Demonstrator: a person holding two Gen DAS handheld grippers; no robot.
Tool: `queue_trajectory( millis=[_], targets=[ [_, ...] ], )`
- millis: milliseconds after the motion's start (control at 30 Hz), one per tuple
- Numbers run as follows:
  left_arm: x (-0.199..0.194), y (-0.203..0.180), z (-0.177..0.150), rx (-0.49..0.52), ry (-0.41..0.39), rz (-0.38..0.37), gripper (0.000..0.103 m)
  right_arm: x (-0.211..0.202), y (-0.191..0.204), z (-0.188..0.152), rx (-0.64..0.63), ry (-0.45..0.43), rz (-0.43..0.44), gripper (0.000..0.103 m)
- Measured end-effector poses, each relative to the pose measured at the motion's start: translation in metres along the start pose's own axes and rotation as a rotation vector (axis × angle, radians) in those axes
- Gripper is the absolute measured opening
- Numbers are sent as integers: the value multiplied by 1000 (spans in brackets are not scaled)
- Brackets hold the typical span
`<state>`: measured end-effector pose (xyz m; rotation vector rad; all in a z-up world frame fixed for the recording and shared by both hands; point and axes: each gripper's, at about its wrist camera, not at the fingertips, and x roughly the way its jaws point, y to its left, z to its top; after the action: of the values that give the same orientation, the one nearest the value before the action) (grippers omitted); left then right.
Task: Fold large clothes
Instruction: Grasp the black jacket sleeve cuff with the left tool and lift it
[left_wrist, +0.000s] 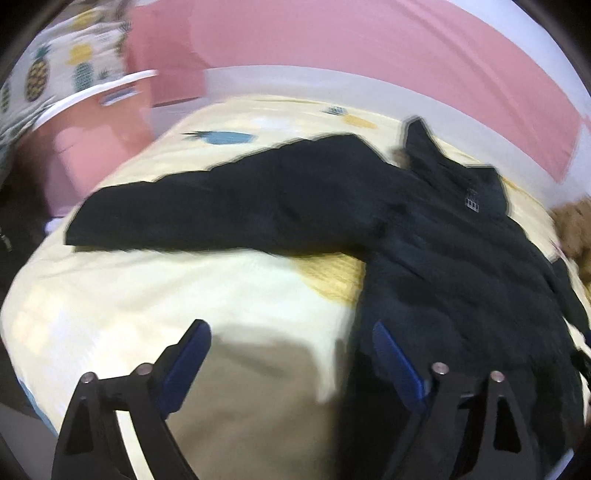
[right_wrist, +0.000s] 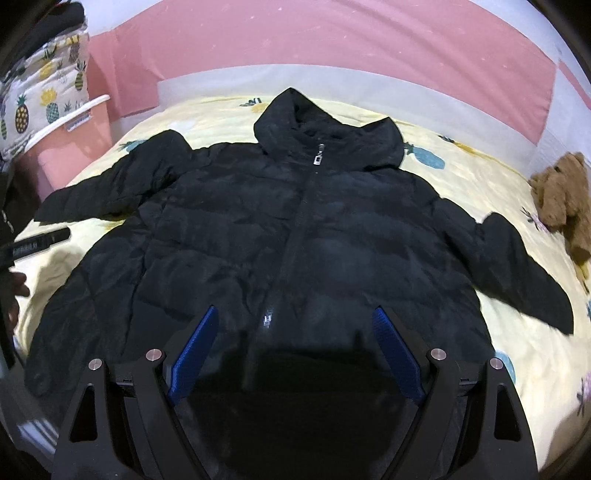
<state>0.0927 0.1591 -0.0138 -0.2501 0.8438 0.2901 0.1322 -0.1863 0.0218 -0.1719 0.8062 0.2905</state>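
Observation:
A black hooded puffer jacket lies flat, front up and zipped, on a yellow pineapple-print bed sheet, both sleeves spread out. My right gripper is open and empty above the jacket's lower front near the hem. In the blurred left wrist view the jacket lies to the right, with one sleeve stretching left. My left gripper is open and empty over the sheet at the jacket's lower left edge.
A brown teddy bear sits at the bed's right edge. A pink box with pineapple-print bedding on it stands at the left. A pink and white wall runs behind the bed. The other gripper's black body shows at the left edge.

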Motion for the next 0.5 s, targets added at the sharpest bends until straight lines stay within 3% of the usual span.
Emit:
queue_trajectory(
  millis=[67, 333, 500],
  targets=[
    [14, 23, 12, -50, -1, 42, 89, 13, 3, 6, -11, 10, 1, 85],
    [77, 107, 43, -252, 52, 75, 89, 59, 5, 21, -25, 57, -12, 85],
    [97, 130, 56, -305, 5, 85, 89, 80, 1, 25, -25, 86, -23, 85]
  ],
)
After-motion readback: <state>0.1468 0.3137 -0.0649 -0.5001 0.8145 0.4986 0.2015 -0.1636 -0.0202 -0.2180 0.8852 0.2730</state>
